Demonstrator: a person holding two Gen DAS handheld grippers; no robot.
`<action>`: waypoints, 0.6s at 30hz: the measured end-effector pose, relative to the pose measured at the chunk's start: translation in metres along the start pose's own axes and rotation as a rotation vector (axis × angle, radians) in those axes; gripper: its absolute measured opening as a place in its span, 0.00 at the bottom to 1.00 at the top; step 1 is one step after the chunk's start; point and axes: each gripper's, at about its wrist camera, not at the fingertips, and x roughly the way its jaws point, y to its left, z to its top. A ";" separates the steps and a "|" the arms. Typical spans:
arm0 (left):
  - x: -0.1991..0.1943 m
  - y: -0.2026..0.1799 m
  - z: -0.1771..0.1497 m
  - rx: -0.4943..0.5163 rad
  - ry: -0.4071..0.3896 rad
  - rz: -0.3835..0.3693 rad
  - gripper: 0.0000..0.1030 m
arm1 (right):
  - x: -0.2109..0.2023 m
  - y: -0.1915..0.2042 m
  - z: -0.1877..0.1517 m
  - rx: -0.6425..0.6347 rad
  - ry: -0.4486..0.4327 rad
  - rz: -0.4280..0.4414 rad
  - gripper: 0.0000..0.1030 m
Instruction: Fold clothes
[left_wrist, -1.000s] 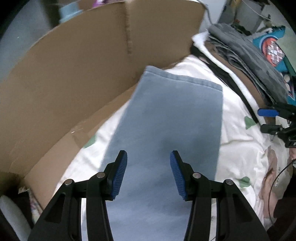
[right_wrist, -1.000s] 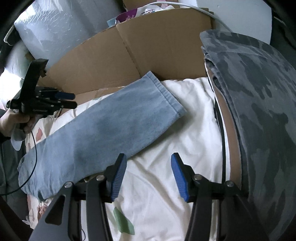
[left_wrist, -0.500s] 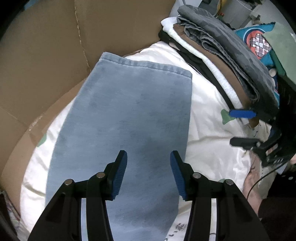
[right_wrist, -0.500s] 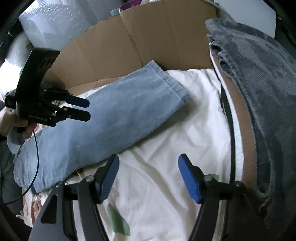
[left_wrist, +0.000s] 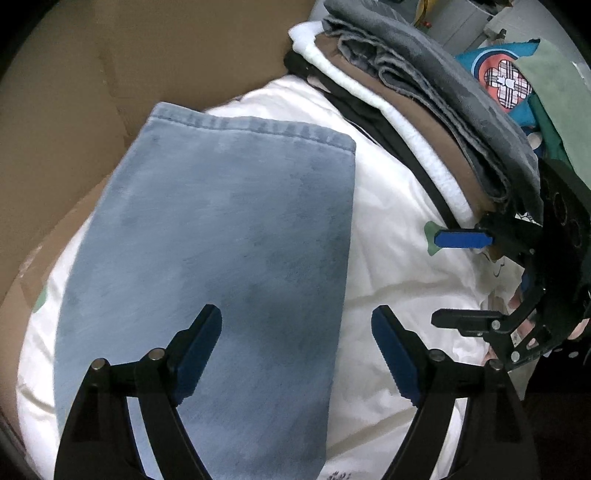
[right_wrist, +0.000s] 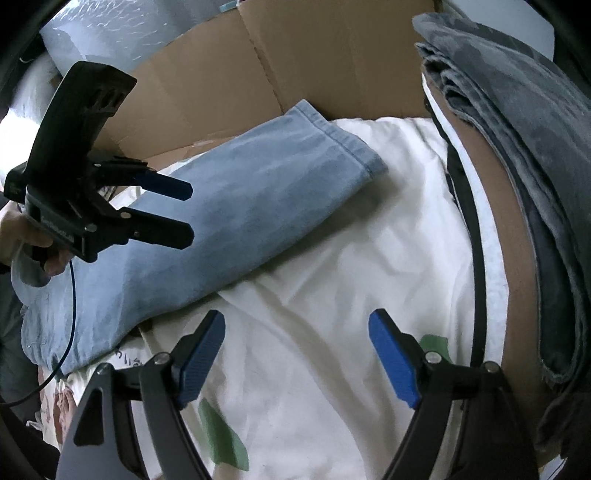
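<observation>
Both grippers are over the bedding, nothing caught in either one. The left gripper (left_wrist: 296, 334) hangs above the blue jeans leg (left_wrist: 229, 236), jaws opening, pads clear of the denim, its right pad out past the fabric's edge over the white duvet (left_wrist: 399, 229). The jeans leg lies flat on that duvet, hemmed cuff pointing away toward the brown cardboard (left_wrist: 92, 92) behind it. Over on the right, the right gripper (right_wrist: 296, 338) is spreading its jaws too, with only white duvet beneath them; the jeans leg (right_wrist: 236, 206) sits just to its left, running diagonally. A hand (right_wrist: 26, 236) grips the left gripper (right_wrist: 186, 212) over the denim. Along the duvet's right side, a stack of folded clothes (left_wrist: 424, 92) — grey on top, brown and white under it — rests against the bedding.
</observation>
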 end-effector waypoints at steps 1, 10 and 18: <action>0.004 -0.002 0.002 0.005 0.001 0.006 0.81 | 0.001 -0.002 -0.001 0.004 0.004 -0.002 0.77; 0.045 -0.022 0.014 0.053 0.014 0.058 0.81 | 0.008 -0.009 -0.003 0.027 0.018 0.002 0.77; 0.065 -0.027 0.016 0.064 -0.011 0.150 0.81 | 0.015 -0.015 -0.002 0.072 0.033 0.020 0.77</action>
